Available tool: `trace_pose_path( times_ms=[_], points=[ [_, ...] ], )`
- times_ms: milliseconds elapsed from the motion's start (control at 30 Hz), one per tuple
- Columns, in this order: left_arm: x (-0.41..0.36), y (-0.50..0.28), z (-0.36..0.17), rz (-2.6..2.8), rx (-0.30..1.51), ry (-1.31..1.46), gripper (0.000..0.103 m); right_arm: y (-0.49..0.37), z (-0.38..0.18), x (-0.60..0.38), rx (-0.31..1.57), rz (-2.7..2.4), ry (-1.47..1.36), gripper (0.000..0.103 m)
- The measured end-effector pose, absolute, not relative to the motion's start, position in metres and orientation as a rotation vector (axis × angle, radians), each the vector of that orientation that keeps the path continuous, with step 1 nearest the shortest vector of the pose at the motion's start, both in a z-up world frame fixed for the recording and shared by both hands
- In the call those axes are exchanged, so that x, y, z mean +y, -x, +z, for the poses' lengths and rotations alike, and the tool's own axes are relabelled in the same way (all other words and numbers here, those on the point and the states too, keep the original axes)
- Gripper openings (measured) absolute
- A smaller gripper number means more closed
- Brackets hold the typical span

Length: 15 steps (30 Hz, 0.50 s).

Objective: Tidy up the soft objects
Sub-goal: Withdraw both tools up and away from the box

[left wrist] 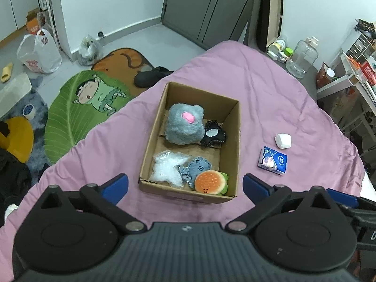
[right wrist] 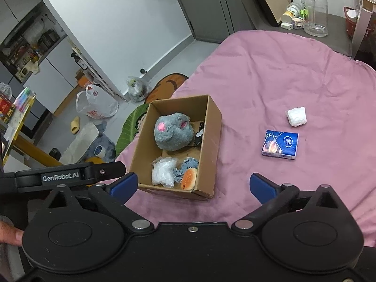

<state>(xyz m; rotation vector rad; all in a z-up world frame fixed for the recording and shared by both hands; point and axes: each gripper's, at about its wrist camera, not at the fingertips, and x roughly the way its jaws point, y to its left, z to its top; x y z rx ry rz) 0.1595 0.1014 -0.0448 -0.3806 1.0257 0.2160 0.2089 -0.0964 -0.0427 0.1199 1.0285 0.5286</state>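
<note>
Hovering wide open and empty, left gripper (left wrist: 185,186) and right gripper (right wrist: 193,186) face the cardboard box (left wrist: 231,145) — grey plush (left wrist: 184,124), burger toy (left wrist: 210,183) inside; tissue pack (left wrist: 272,160) lies right, on the pink blanket (left wrist: 270,94).

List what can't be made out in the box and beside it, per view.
- Black toy: right wrist view, mostly hidden by the grey plush and the cardboard box wall.
- Denim toy: left wrist view, lower part covered by the burger toy.
- Blue packet: printing too small to read.
- White lump: material unclear in both views.
</note>
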Motion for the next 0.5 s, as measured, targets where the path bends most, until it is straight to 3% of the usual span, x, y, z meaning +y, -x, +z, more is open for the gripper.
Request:
trace_pose_path(
  times_ms=[500],
  points=[
    [0.068, -0.133, -0.02, 0.195, 0.951, 0.353, 0.103, -0.181, -0.032, -0.132, 0.965, 0.508, -0.138, 0.103]
  ],
)
